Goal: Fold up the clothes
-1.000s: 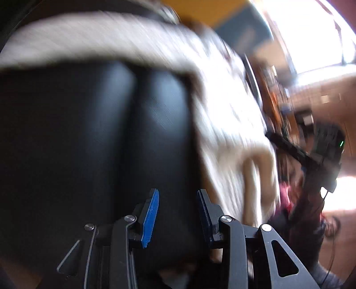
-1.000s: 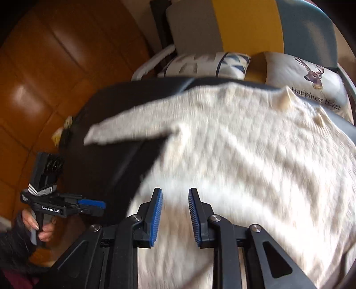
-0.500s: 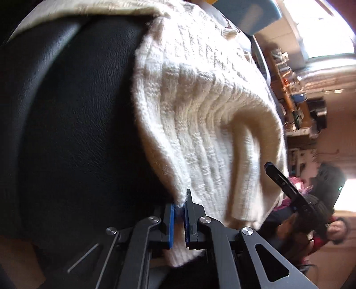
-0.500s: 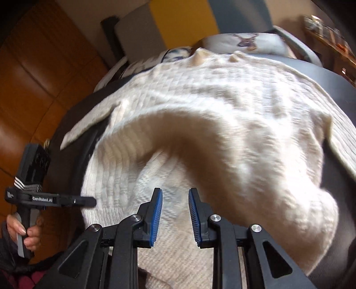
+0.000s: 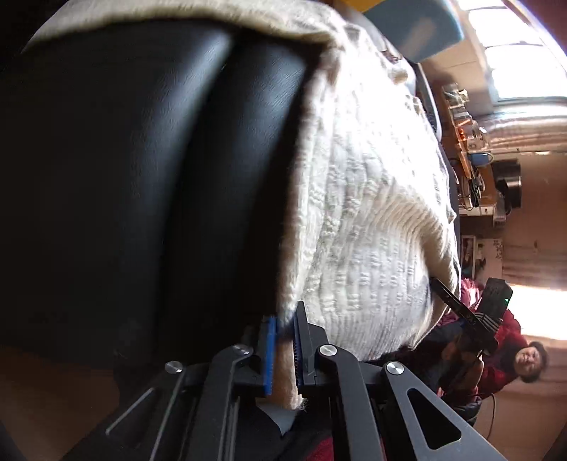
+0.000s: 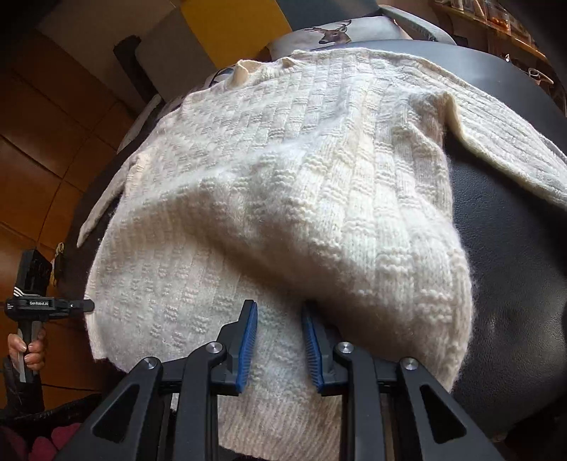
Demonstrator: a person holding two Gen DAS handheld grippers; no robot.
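Nearest to you, your left hand-held gripper (image 5: pixel 283 349) has its blue pads (image 5: pixel 271 354) closed almost together on the bottom edge of the cream knit sweater (image 6: pixel 283 198), with a tongue of the hem sticking out below the fingers. Your right hand-held gripper (image 6: pixel 280 345) has its fingers spread apart with sweater fabric lying between them; from this angle you can't be sure the cloth is gripped rather than simply resting there, and the gap says it probably isn't.

Just beyond the grippers, the lower part of the sweater is raised into a rounded hump, so the hem end looks to be part-way through a bottom-to-top fold. I judge this first fold begun but not laid flat: the hump has no crease and the hem hasn't reached the chest.

Further along the sweater, the body lies spread over the black leather seat (image 6: pixel 514 248). One sleeve (image 6: pixel 506 142) lies out to the side of the body across the leather, and the other sleeve (image 6: pixel 102 209) trails off the opposite side. Neither is tucked in, so both sleeves are left to do, or they'll end up sticking out of the finished fold.

At the far end of the sweater, the collar (image 6: pixel 244 72) sits close to a deer-print cushion (image 6: pixel 329 32). Beyond that the room is too distorted to be of use.

By my reading, you're early in the job: one garment, one fold started, the squaring-up all ahead.
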